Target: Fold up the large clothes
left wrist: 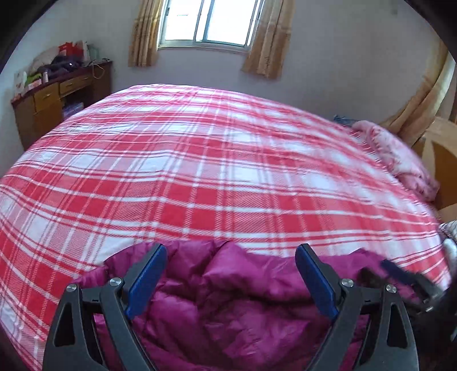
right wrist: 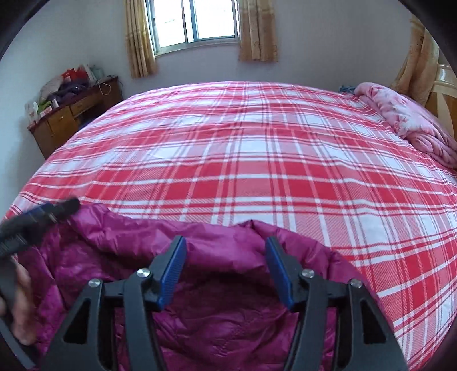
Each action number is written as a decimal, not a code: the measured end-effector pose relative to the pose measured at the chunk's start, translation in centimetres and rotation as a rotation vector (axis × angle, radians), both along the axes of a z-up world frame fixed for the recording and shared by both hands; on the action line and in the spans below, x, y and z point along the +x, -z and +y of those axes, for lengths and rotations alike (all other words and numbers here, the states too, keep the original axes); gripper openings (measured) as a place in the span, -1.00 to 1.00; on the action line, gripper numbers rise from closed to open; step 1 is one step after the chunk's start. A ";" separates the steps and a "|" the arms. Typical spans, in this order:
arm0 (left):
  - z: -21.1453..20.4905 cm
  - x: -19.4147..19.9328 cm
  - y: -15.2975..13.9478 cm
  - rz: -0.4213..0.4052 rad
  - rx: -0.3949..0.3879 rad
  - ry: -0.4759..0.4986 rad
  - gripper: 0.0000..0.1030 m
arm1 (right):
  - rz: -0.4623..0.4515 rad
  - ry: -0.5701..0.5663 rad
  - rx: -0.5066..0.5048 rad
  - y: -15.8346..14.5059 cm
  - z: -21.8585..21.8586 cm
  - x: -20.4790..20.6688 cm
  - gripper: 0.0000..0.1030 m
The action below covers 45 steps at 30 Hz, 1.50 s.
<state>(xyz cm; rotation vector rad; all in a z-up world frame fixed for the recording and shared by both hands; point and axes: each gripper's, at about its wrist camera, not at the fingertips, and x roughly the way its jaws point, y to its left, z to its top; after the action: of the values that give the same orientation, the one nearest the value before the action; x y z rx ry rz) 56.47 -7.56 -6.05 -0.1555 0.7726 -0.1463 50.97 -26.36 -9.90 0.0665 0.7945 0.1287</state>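
Observation:
A magenta quilted down jacket [left wrist: 228,302] lies bunched at the near edge of a bed with a red and white plaid cover [left wrist: 214,171]. My left gripper [left wrist: 231,256] is open above the jacket, nothing between its blue pads. The right gripper shows blurred at the right of this view [left wrist: 411,282]. In the right wrist view the jacket [right wrist: 217,308] fills the lower middle and left. My right gripper [right wrist: 225,245] is open over its folded edge, holding nothing. The left gripper [right wrist: 42,217] shows blurred at the left with the person's hand.
A pink blanket [right wrist: 411,122] is heaped at the bed's far right by a wooden headboard [right wrist: 445,94]. A wooden desk [left wrist: 57,97] with clutter stands at the far left wall. A curtained window [left wrist: 208,22] is behind the bed.

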 end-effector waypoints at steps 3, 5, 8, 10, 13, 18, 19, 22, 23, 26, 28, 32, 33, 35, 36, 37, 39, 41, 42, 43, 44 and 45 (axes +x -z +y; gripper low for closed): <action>-1.5 0.4 0.4 0.021 -0.036 0.060 0.78 | 0.037 0.002 0.033 1.1 -0.8 0.0 0.18; -2.5 0.8 1.7 0.052 -0.024 0.090 0.78 | 0.040 0.002 0.018 1.4 -1.0 -0.2 0.19; -2.8 1.4 4.0 0.099 0.041 0.075 0.78 | 0.047 0.006 0.032 1.9 -1.1 -0.3 0.19; -2.1 1.9 5.7 0.149 0.048 0.061 0.78 | 0.049 0.008 0.037 2.4 -1.1 -0.2 0.20; -2.2 2.0 6.5 0.156 0.070 0.078 0.78 | 0.063 0.009 0.032 3.2 -0.9 0.0 0.22; -3.5 1.9 7.1 0.146 0.181 0.076 0.81 | 0.075 0.009 -0.009 3.5 -0.3 0.0 0.28; -3.6 1.9 7.1 0.145 0.186 0.074 0.82 | 0.079 0.009 -0.012 3.5 -0.3 0.1 0.28; -3.7 1.8 7.2 0.146 0.201 0.074 0.83 | 0.088 0.010 -0.026 3.7 -0.2 0.2 0.29; -3.8 1.8 7.3 0.146 0.204 0.074 0.83 | 0.088 0.011 -0.031 3.8 -0.1 0.2 0.29; -3.9 1.8 7.3 0.144 0.214 0.073 0.84 | 0.105 0.019 -0.035 3.9 -0.2 0.3 0.30; -3.9 1.7 7.3 0.143 0.216 0.073 0.84 | 0.104 0.020 -0.043 3.9 0.0 0.2 0.30; -4.1 1.8 7.3 0.142 0.223 0.072 0.85 | 0.105 0.022 -0.048 3.9 0.2 0.3 0.29; -4.1 1.8 7.3 0.141 0.224 0.072 0.85 | 0.106 0.022 -0.053 3.9 0.3 0.3 0.29; -4.1 1.8 7.4 0.142 0.226 0.072 0.85 | 0.107 0.024 -0.059 3.9 0.3 0.3 0.30; -4.1 1.8 7.4 0.142 0.229 0.072 0.85 | 0.108 0.024 -0.060 3.9 0.3 0.3 0.30; -4.1 1.8 7.4 0.142 0.231 0.072 0.85 | 0.108 0.025 -0.061 3.9 0.3 0.3 0.30; -4.1 1.8 7.4 0.142 0.233 0.073 0.85 | 0.110 0.024 -0.064 3.9 0.4 0.4 0.31; -4.2 1.8 7.4 0.141 0.235 0.073 0.85 | 0.111 0.024 -0.064 4.0 0.3 0.4 0.32; -4.1 1.8 7.4 0.141 0.236 0.073 0.86 | 0.112 0.024 -0.065 4.0 0.4 0.4 0.32; -4.1 1.8 7.4 0.141 0.238 0.073 0.86 | 0.112 0.025 -0.065 4.0 0.4 0.4 0.32; -4.2 1.9 7.4 0.141 0.240 0.073 0.86 | 0.113 0.025 -0.067 4.0 0.4 0.5 0.32; -4.2 1.9 7.4 0.141 0.242 0.072 0.86 | 0.114 0.024 -0.071 4.0 0.4 0.5 0.32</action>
<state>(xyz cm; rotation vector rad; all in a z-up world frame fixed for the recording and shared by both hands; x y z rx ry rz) 58.34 -11.77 -13.47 0.0928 0.9297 -0.1098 51.45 -25.91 -13.88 0.0170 0.9110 0.0740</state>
